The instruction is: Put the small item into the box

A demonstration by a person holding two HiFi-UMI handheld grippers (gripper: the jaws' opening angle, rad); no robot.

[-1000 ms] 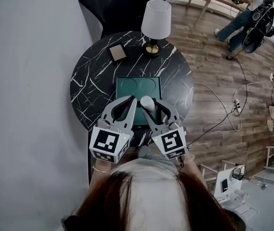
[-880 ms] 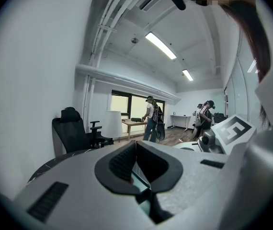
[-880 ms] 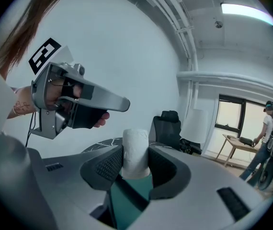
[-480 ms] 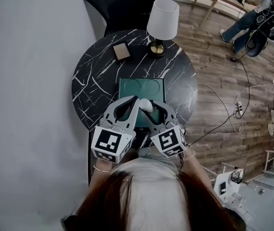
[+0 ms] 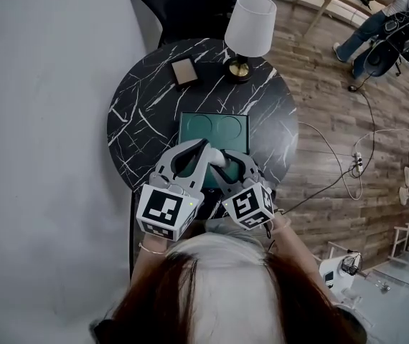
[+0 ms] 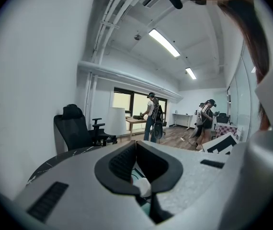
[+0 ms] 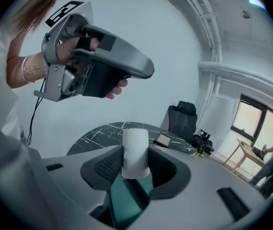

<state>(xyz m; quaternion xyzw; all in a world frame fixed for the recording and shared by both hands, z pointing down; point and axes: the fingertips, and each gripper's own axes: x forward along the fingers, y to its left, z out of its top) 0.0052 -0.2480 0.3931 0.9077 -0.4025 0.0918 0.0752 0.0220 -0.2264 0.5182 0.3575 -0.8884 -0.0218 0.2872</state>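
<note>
Above the near part of the green box point(image 5: 189, 129), the right gripper point(image 7: 135, 163) pinches a white roll point(image 7: 135, 146) upright between its pads, with the roll's top standing clear of the jaws. The left gripper point(image 6: 135, 144) hangs just beside it, jaws pressed together with nothing between them. The box lies open on the black marble bench point(image 5: 136, 124), and two round recesses show in its far part. A lamp point(image 5: 250, 27) stands well beyond it. Judged step: lowering the roll into the box. Good execution calls for a straight descent until the roll's base meets the green floor. The jaws should then spread fully and withdraw upward, so the pads neither drag nor tip the roll. The left gripper is best held aside, off the box rim, since a nudge there could shift the box.
</note>
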